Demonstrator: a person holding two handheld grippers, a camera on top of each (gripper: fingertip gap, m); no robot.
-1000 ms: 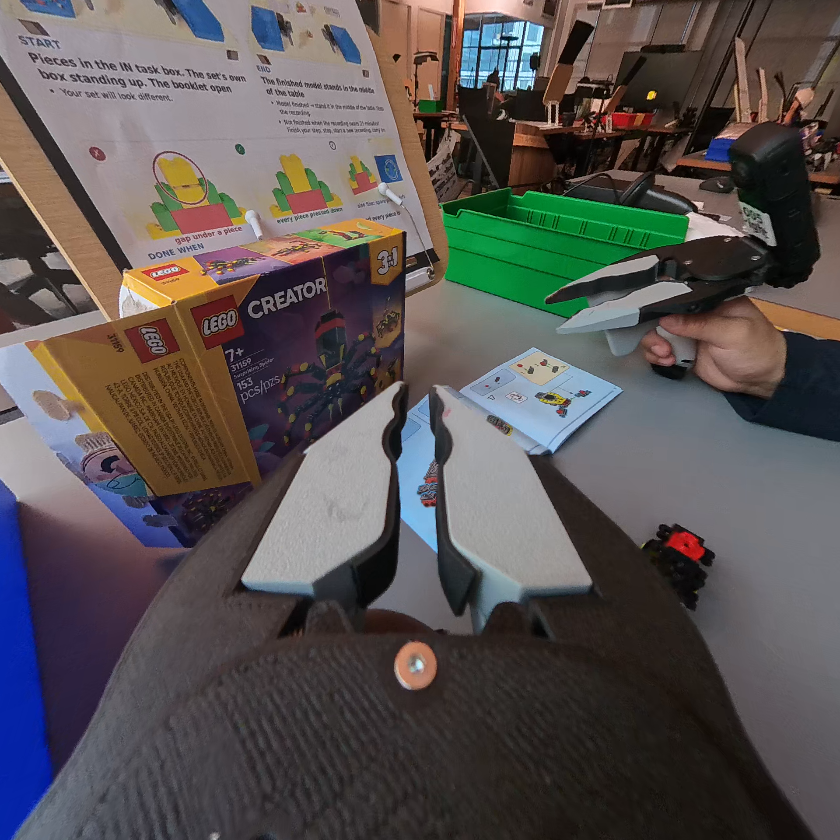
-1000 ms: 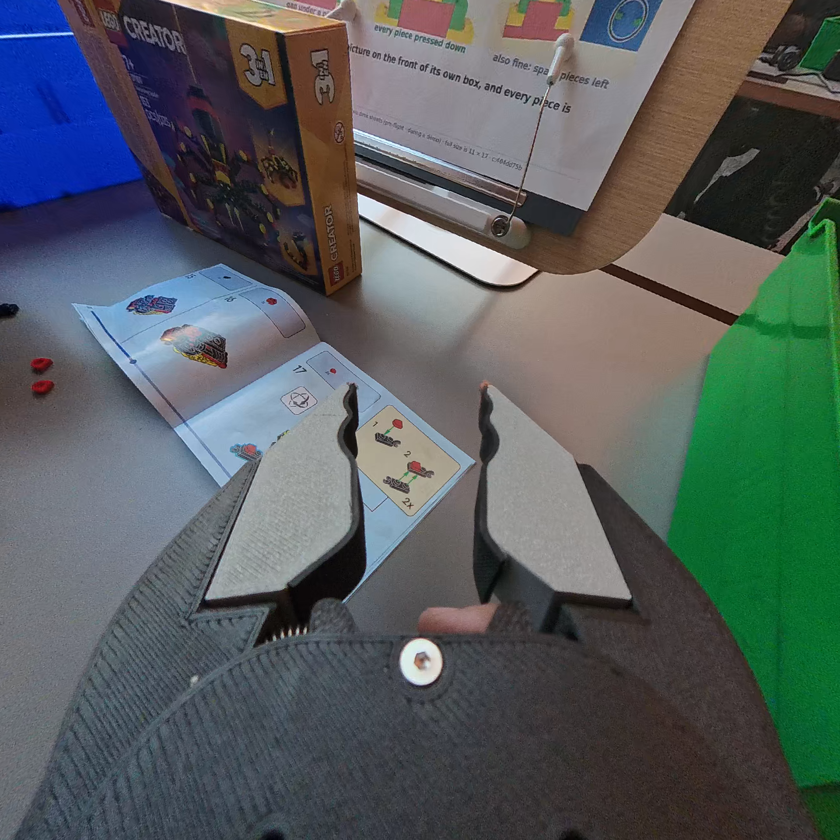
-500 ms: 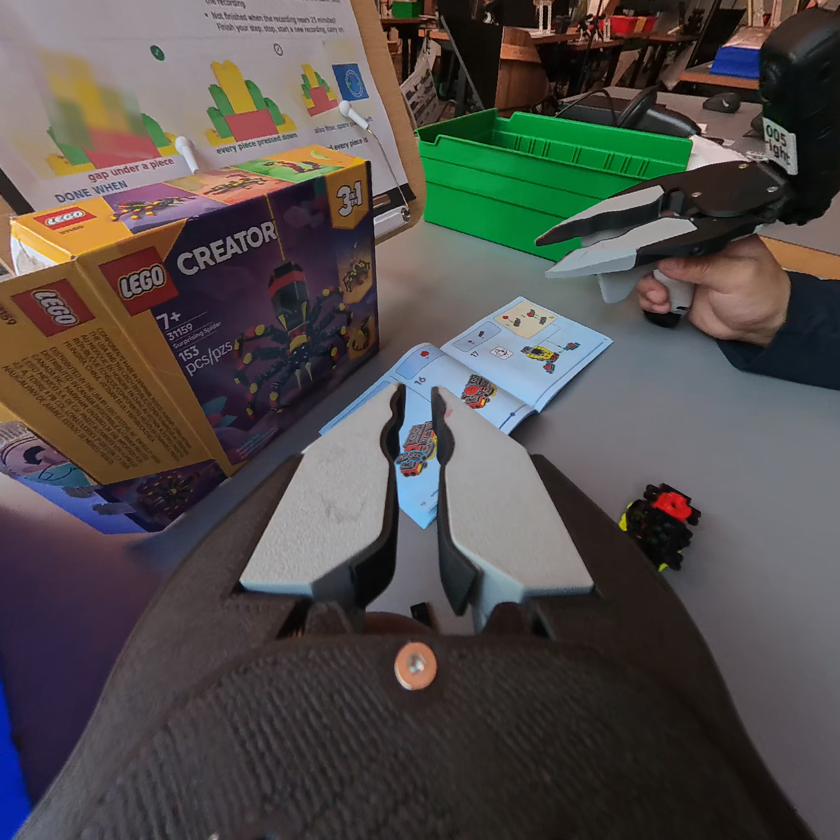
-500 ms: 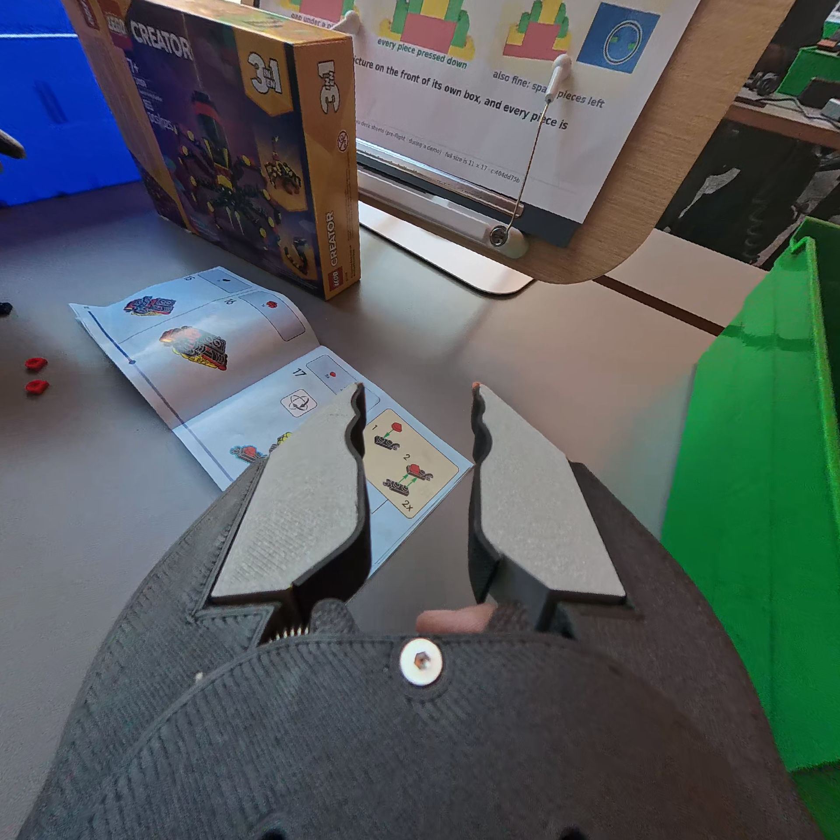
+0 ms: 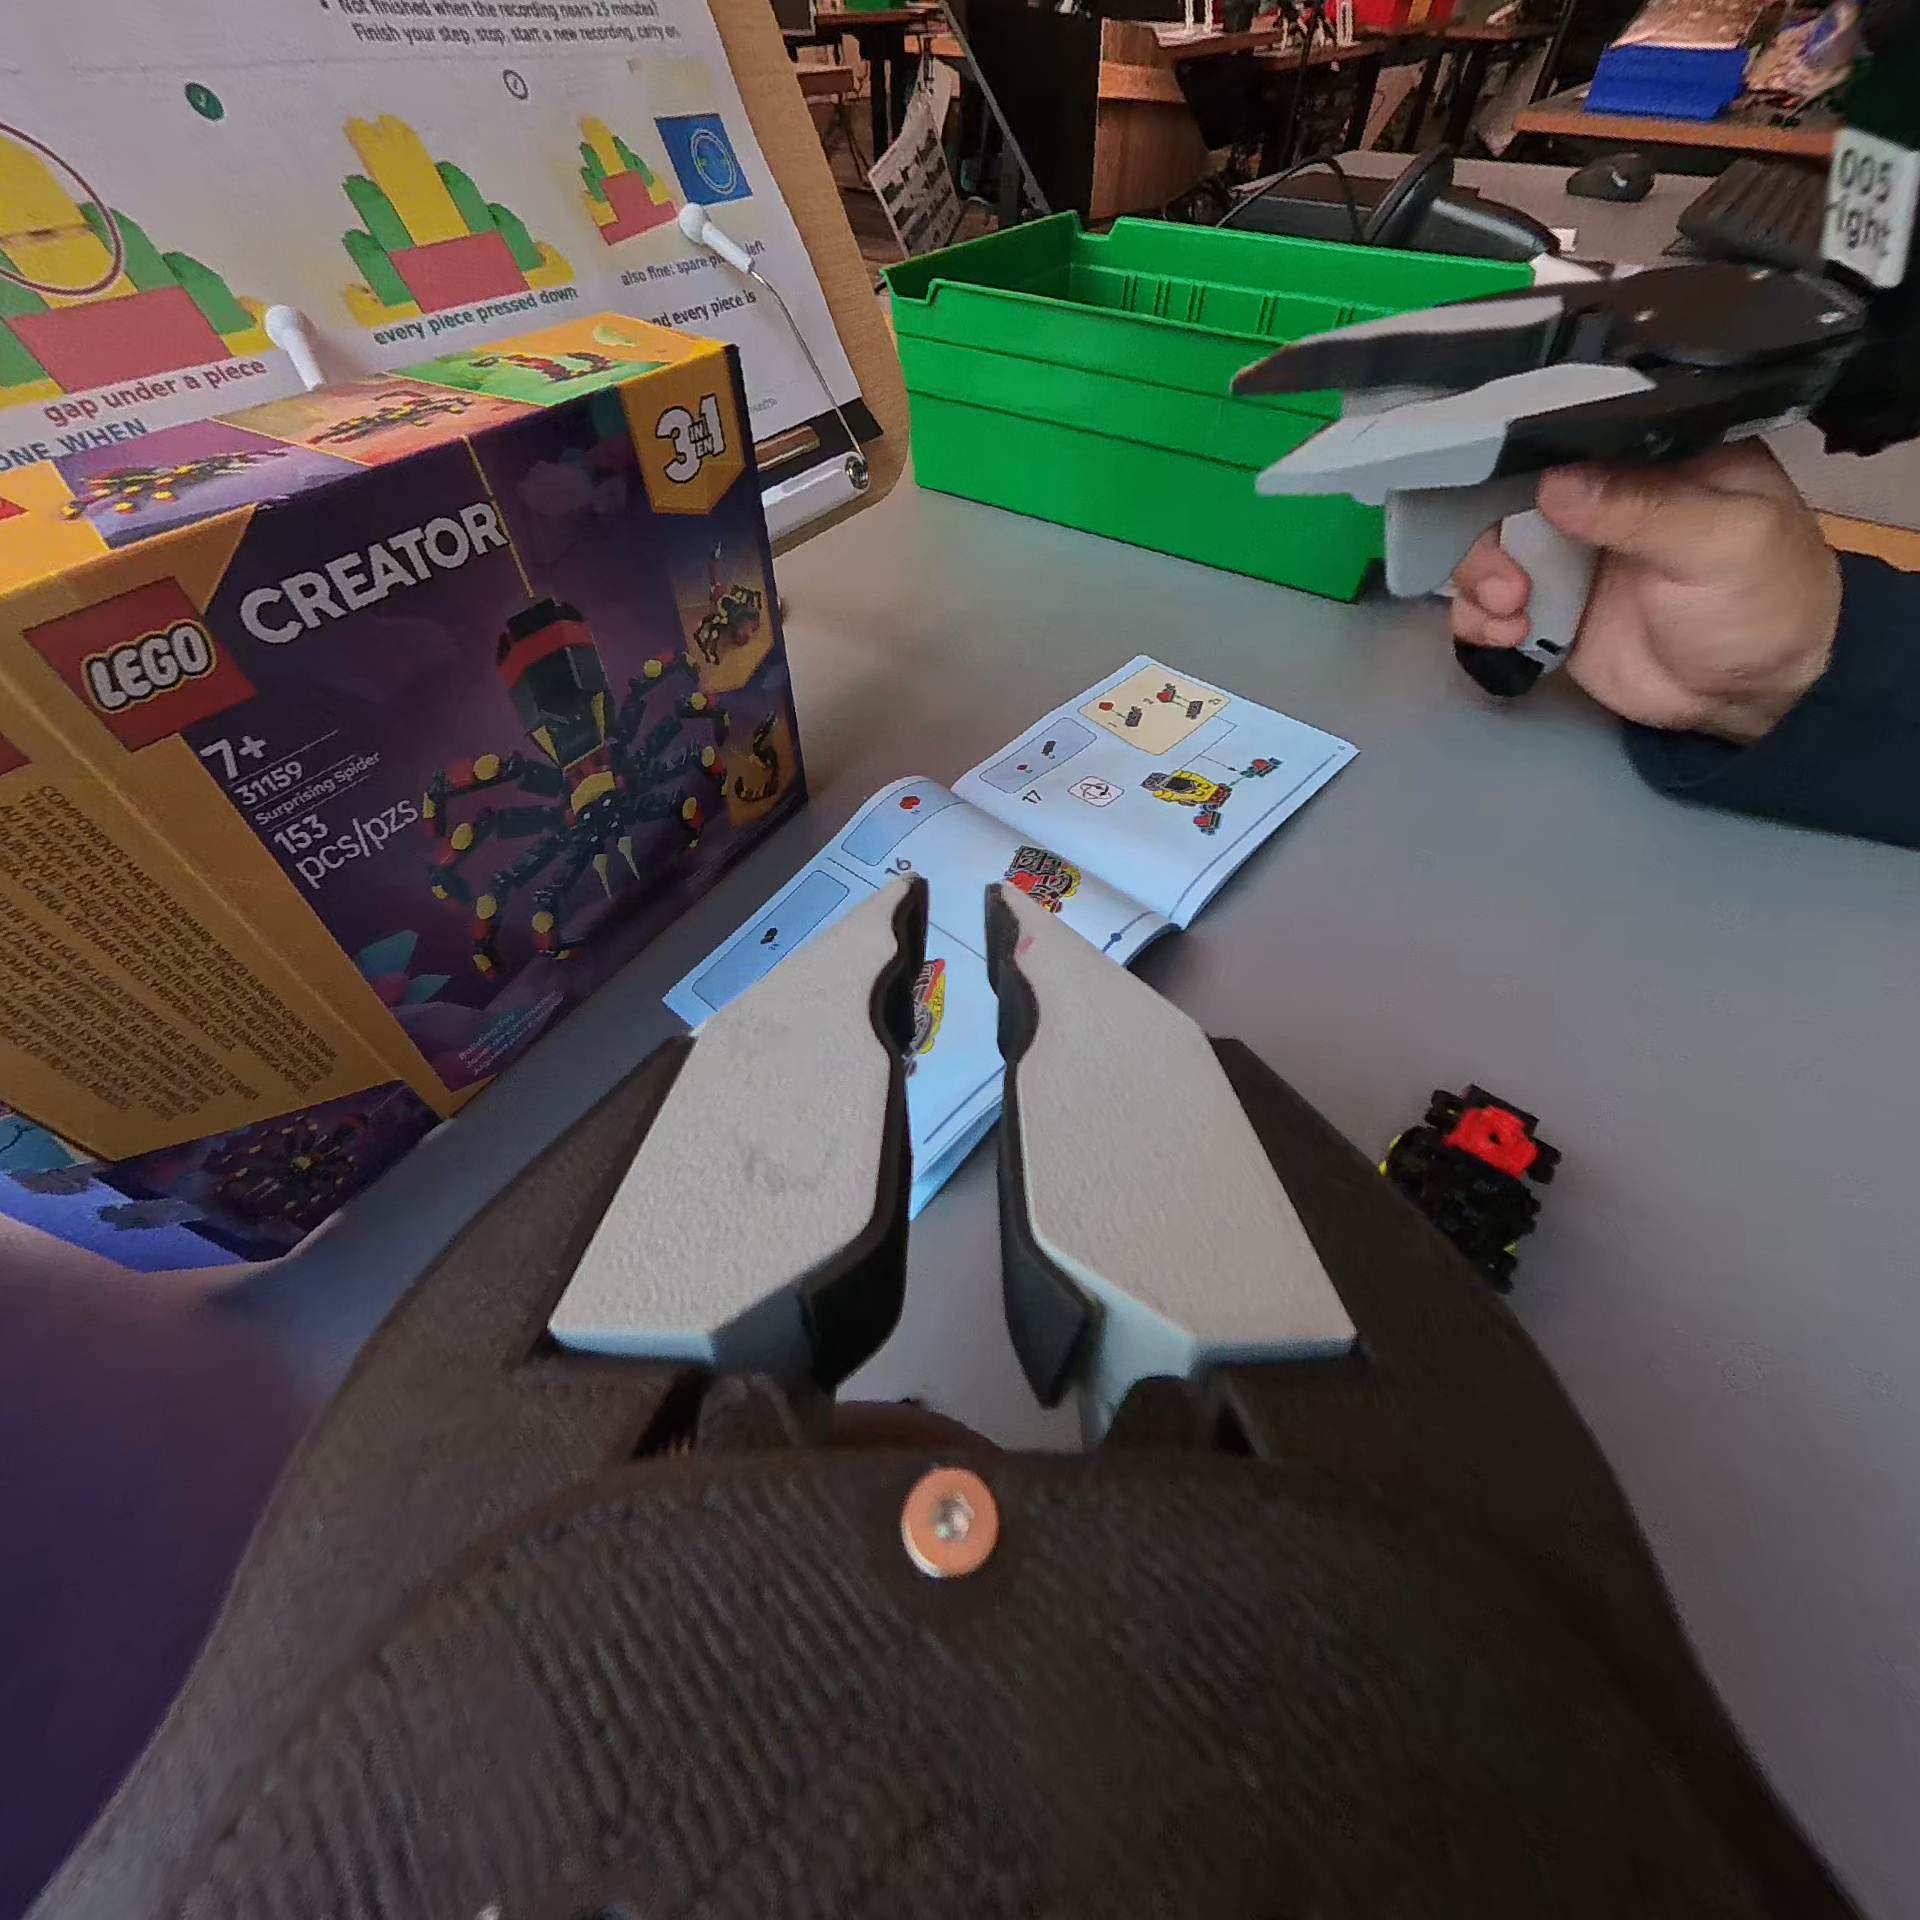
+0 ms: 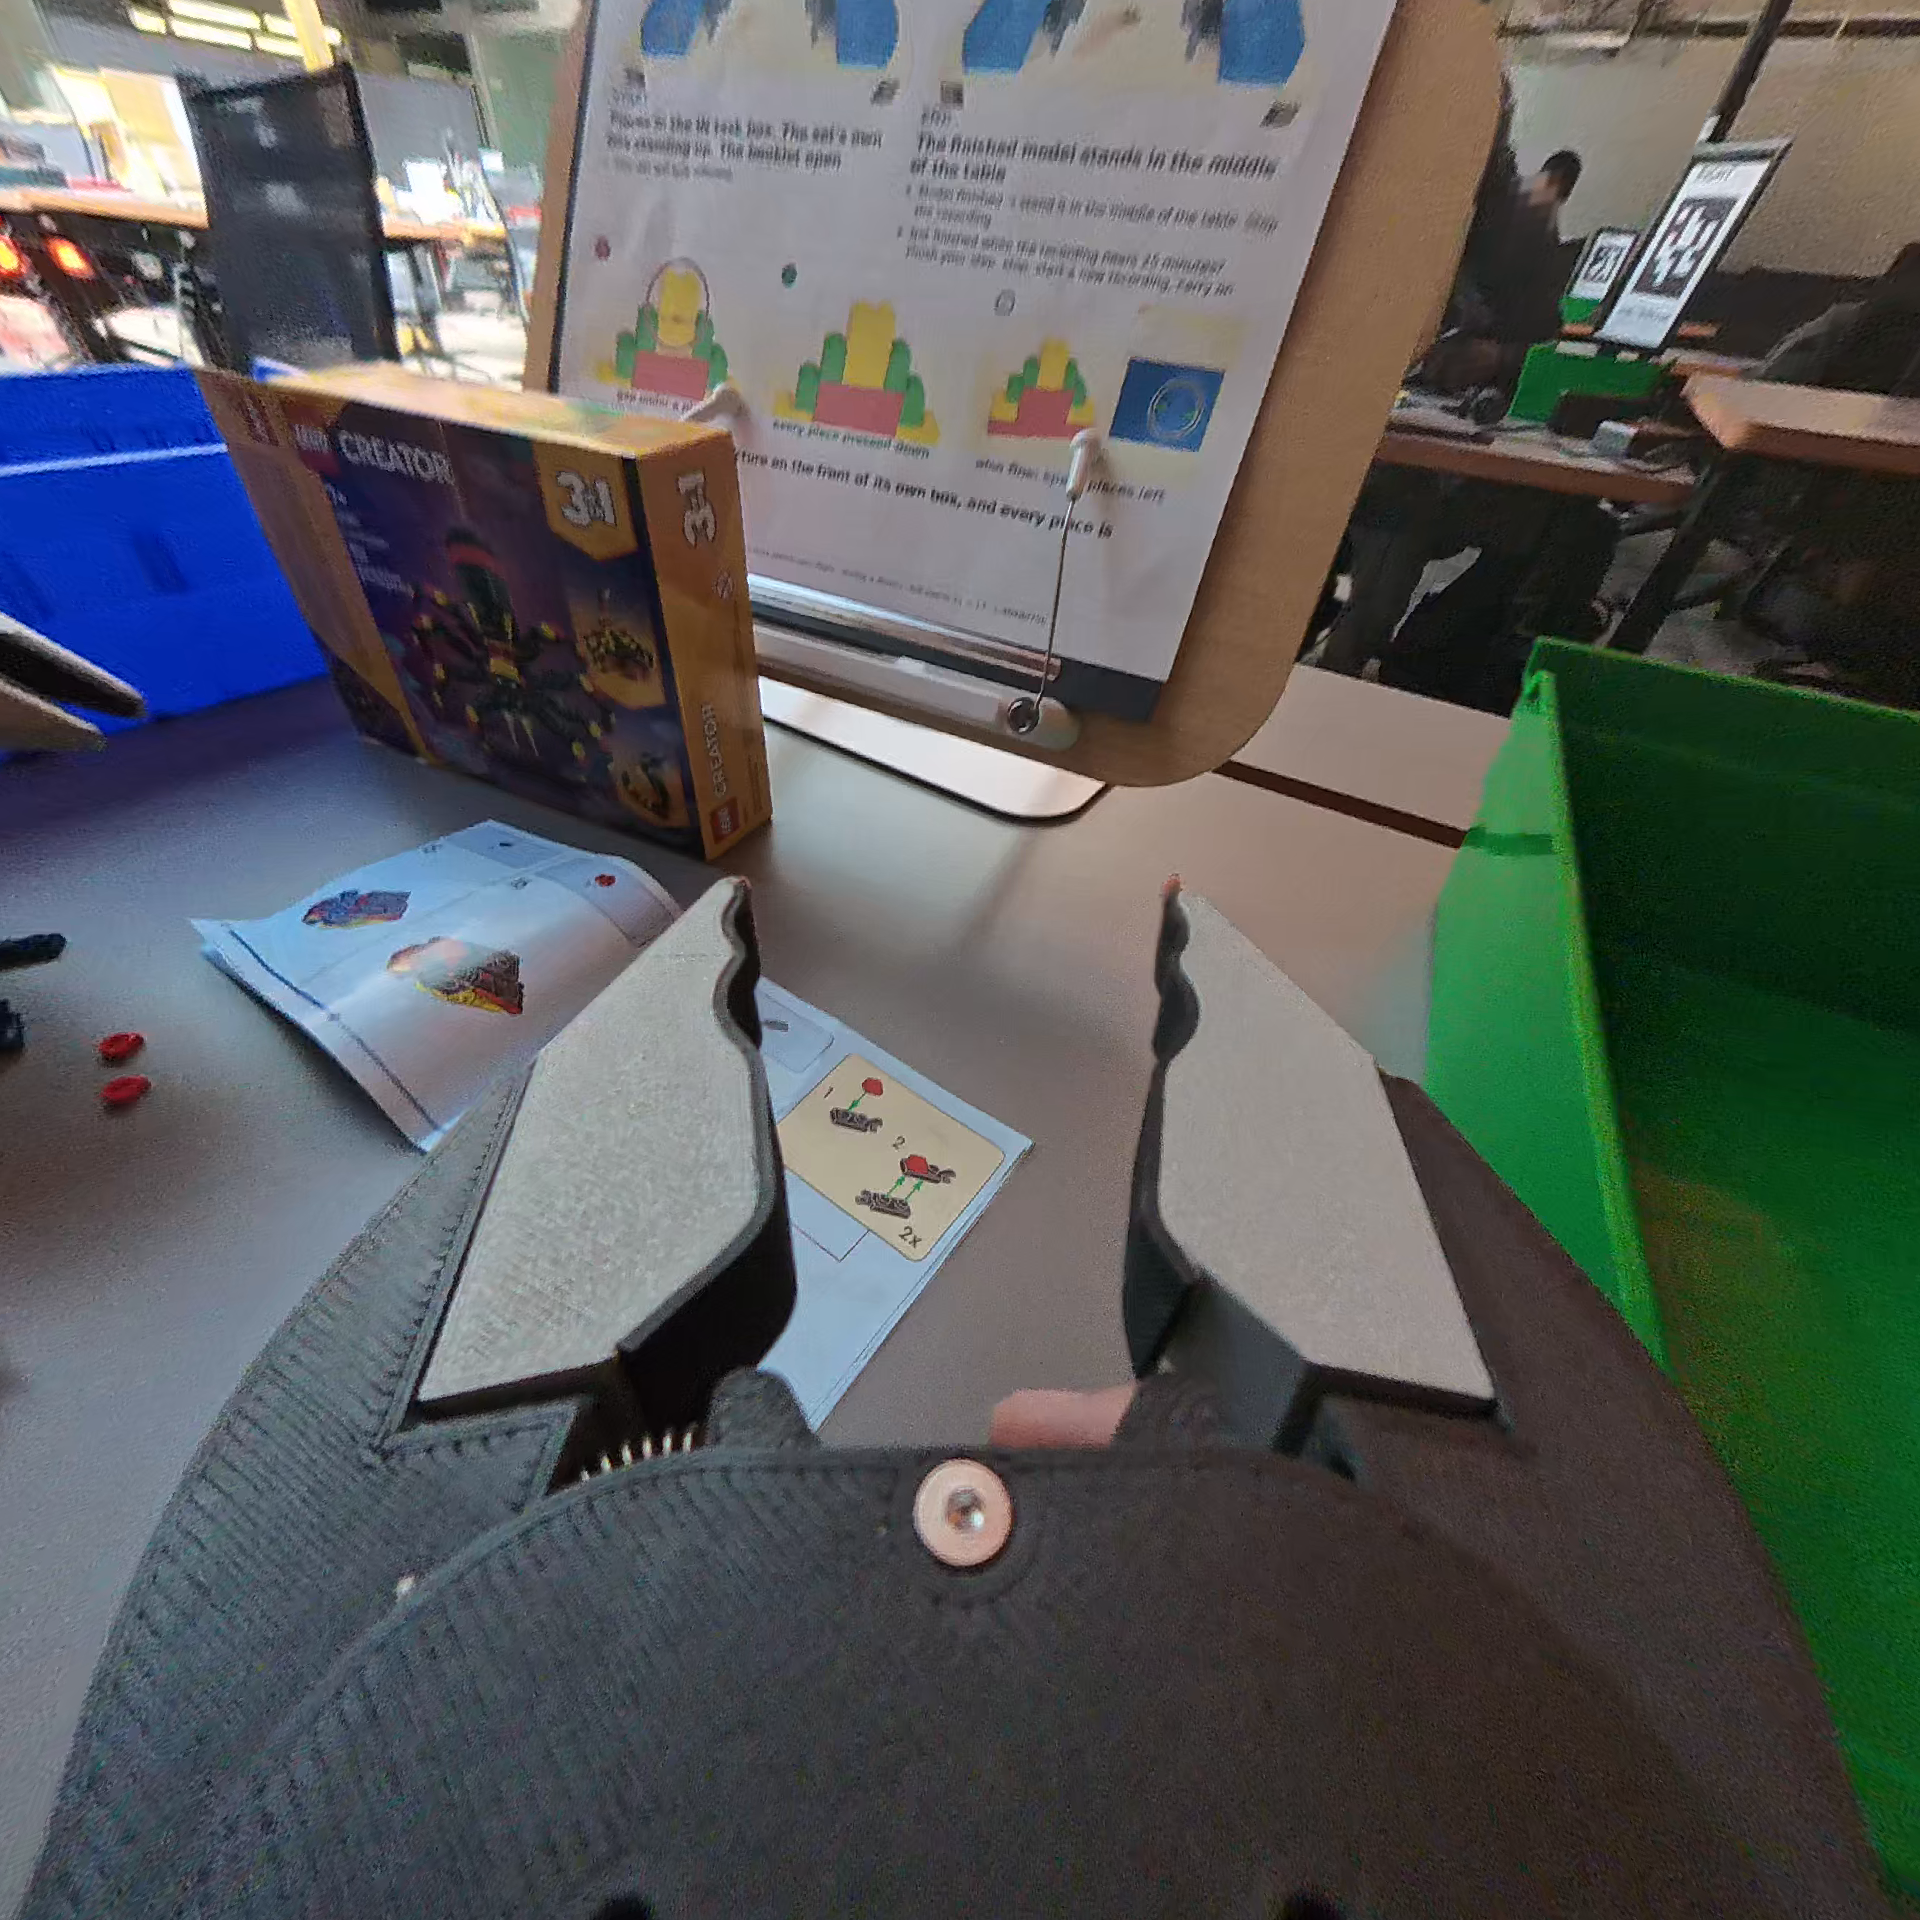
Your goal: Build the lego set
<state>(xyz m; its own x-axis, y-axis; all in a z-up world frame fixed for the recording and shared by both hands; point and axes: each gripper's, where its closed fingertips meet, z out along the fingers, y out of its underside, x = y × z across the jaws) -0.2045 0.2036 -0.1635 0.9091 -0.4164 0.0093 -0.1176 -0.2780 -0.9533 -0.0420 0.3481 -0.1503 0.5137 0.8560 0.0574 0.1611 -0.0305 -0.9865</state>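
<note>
Item: left gripper [image 5: 954,902]. Empty; fingers drawn nearly together with a narrow slit between the tips. Hangs above the near edge of the booklet.

Item: right gripper [image 6: 956,894]. Empty; fingers spread wide. Held in the air over the booklet's right page, a hand [image 5: 1673,613] on its handle, just beside the green bin [image 6: 1683,1039].

Item: instruction booklet [image 5: 1049,862]. Lies open and flat on the grey table [image 5: 1455,935], presumably so the current step can be read.

Item: set box [image 5: 416,748]. Stands upright behind the booklet, picture side forward, likely as reference for the finished model.

Item: partial model [image 5: 1470,1174]. Black, red piece on top, some yellow. Rests on the table right of the left gripper, untouched.

Item: two red pieces [image 6: 123,1068]. Loose on the table left of the booklet; shape too small to tell, possibly the parts the open page calls for.

Item: instruction board [image 6: 935,312]. Propped behind the box.

Item: blue bin [image 6: 125,540]. Far left.
</note>
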